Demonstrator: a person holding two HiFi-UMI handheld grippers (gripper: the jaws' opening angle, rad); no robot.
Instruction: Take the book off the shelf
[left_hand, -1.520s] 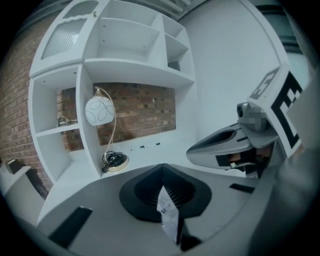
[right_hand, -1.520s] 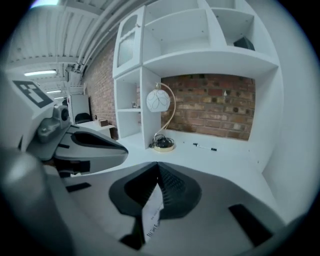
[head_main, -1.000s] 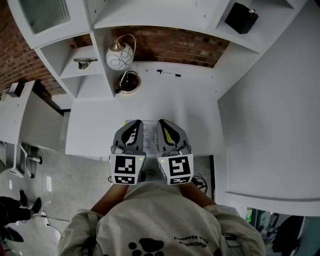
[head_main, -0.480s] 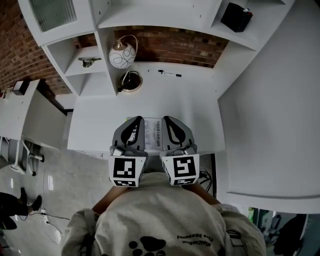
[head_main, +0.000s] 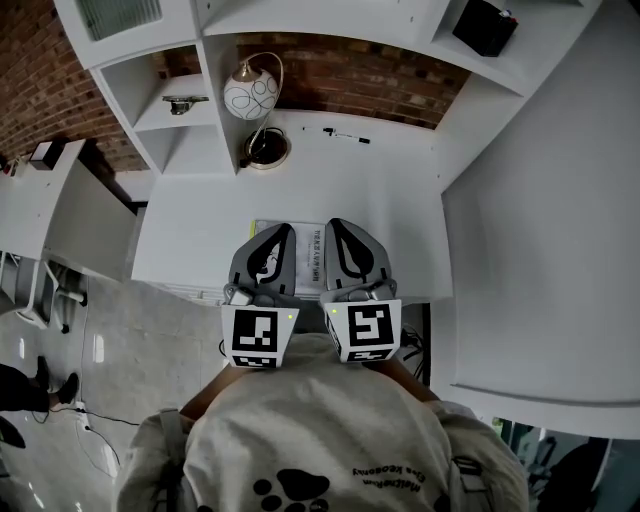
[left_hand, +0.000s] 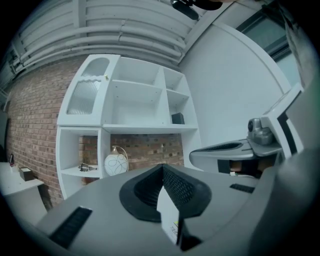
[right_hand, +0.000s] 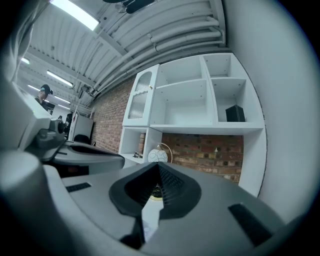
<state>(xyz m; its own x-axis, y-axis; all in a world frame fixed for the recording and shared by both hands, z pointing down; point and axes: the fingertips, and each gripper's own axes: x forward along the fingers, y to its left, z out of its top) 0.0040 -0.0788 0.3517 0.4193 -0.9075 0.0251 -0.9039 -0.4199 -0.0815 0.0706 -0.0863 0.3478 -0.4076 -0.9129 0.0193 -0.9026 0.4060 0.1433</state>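
Book (head_main: 485, 25) (dark, partly cut off) sits in the shelf (head_main: 320, 30); left tongs (head_main: 284, 231) and right tongs (head_main: 335, 226) both clenched.

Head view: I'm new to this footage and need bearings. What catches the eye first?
The left gripper and right gripper, jaws together, sit side by side over the front edge of the white desk. Behind them a globe lamp stands out against the red brick wall, beside the white shelves.
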